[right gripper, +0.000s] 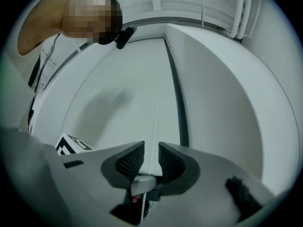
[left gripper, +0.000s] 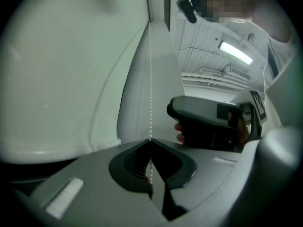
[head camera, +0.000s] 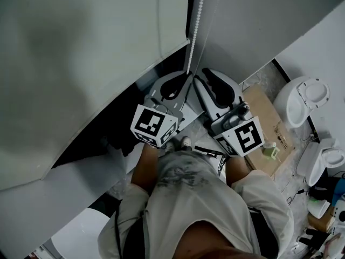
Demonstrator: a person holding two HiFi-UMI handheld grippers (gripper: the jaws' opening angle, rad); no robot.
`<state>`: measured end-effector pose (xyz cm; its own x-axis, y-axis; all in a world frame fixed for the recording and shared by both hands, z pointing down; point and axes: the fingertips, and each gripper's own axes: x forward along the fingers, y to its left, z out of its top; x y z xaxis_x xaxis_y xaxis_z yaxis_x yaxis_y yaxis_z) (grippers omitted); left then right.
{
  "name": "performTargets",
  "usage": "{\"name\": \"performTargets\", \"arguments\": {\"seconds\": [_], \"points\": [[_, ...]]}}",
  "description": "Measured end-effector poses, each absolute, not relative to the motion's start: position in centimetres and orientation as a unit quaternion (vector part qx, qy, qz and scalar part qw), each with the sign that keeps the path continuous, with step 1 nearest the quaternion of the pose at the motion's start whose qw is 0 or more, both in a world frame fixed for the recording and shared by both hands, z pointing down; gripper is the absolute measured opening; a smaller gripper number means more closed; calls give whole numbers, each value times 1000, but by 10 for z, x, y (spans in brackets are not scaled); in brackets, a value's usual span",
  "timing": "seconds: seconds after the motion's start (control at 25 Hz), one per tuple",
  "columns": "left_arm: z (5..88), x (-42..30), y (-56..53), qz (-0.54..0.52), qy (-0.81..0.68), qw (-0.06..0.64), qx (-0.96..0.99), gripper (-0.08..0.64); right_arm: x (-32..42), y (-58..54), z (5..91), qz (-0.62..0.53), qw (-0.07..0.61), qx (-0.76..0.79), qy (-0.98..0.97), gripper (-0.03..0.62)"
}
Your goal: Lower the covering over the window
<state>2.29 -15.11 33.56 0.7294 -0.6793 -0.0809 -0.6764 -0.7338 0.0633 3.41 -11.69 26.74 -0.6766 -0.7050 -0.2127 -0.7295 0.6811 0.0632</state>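
Note:
A white bead chain (head camera: 195, 20) hangs down beside the pale window covering (head camera: 81, 63). My left gripper (head camera: 183, 80) is shut on the chain, and in the left gripper view the beads (left gripper: 150, 79) run straight up from the closed jaws (left gripper: 150, 143). My right gripper (head camera: 207, 82) sits just to the right of the left one. In the right gripper view its jaws (right gripper: 151, 157) stand open, and the chain (right gripper: 156, 117) passes through the gap without the pads pressing on it. The right gripper's body (left gripper: 208, 122) shows in the left gripper view.
A dark vertical frame strip (right gripper: 177, 98) runs beside the covering. On the floor at lower right lie a cardboard sheet (head camera: 267, 115), a green cup (head camera: 269, 151) and white round containers (head camera: 304, 99). The person's grey-shirted torso (head camera: 188, 193) fills the bottom of the head view.

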Motion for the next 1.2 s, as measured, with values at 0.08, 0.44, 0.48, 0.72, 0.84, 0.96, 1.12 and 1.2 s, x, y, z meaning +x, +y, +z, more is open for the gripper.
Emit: {"name": "performTargets", "arguments": {"seconds": [0.08, 0.44, 0.48, 0.72, 0.84, 0.96, 1.12, 1.2], "points": [[346, 23, -150, -46, -365, 26, 930, 12, 31, -120, 262, 79, 87, -392, 913, 98], [375, 26, -152, -23, -366, 51, 929, 14, 21, -139, 250, 89, 87, -388, 913, 114], [378, 26, -151, -22, -365, 54, 929, 14, 19, -141, 250, 89, 86, -387, 914, 114], [386, 29, -149, -11, -361, 55, 931, 14, 12, -149, 250, 89, 84, -390, 913, 114], [402, 27, -145, -5, -359, 71, 930, 14, 10, -152, 253, 90, 82, -399, 909, 88], [404, 24, -144, -4, -361, 72, 930, 15, 12, -153, 252, 92, 83, -405, 906, 26], [402, 24, -142, -8, -357, 72, 931, 23, 11, -152, 252, 90, 86, -405, 906, 20], [404, 25, -141, -7, -356, 73, 932, 29, 13, -153, 253, 87, 89, -405, 906, 18]]}}
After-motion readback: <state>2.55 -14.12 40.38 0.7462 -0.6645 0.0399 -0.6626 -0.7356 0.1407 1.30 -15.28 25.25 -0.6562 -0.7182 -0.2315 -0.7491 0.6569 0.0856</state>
